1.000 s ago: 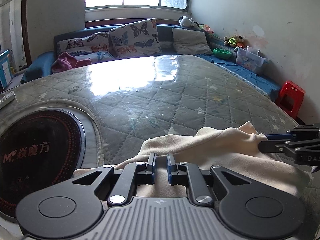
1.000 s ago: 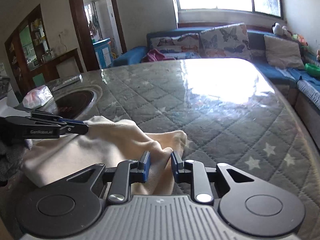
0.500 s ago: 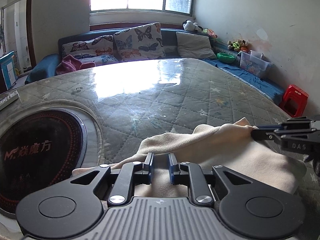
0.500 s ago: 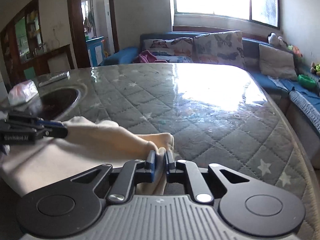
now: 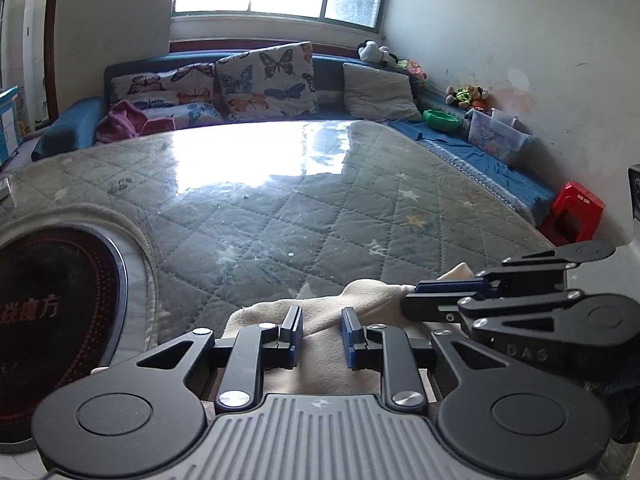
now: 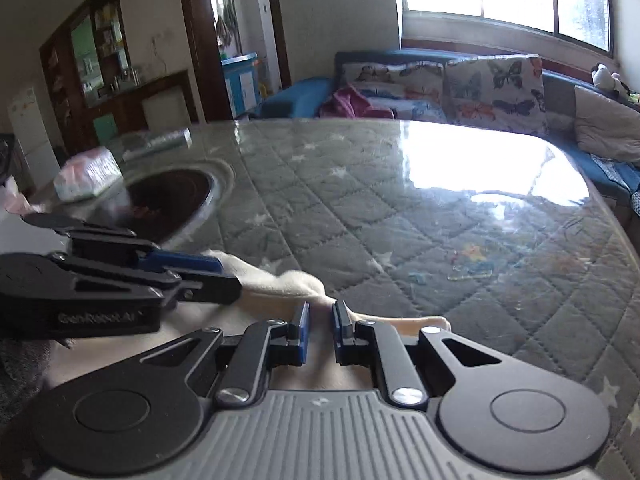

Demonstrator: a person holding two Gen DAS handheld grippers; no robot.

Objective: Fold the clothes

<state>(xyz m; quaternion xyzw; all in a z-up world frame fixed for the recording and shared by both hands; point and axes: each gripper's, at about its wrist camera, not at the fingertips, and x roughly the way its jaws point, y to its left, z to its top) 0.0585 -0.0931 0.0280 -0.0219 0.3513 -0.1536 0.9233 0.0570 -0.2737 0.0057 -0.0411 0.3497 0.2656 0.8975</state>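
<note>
A cream cloth [image 5: 360,296] lies bunched at the near edge of the quilted table [image 5: 320,208]. In the left wrist view my left gripper [image 5: 322,316] sits over the cloth. Its jaws are opening, fabric shows in the gap, and the pads stand clear of it. My right gripper [image 5: 410,298] reaches in from the right, shut on a fold of the cloth just beside the left fingers. In the right wrist view the right gripper [image 6: 322,310] pinches the cream cloth [image 6: 296,280], and the left gripper [image 6: 230,278] lies close on its left.
A round black hob [image 5: 52,300] is set into the table at the left. A plastic bag [image 6: 88,174] lies beyond it. A sofa with butterfly cushions [image 5: 264,80] runs behind the table. A red stool [image 5: 576,208] stands at the right.
My right gripper closed on the cloth's edge and carried it leftward until it came next to the left gripper. The left jaws have widened. The cloth is now bunched narrower.
</note>
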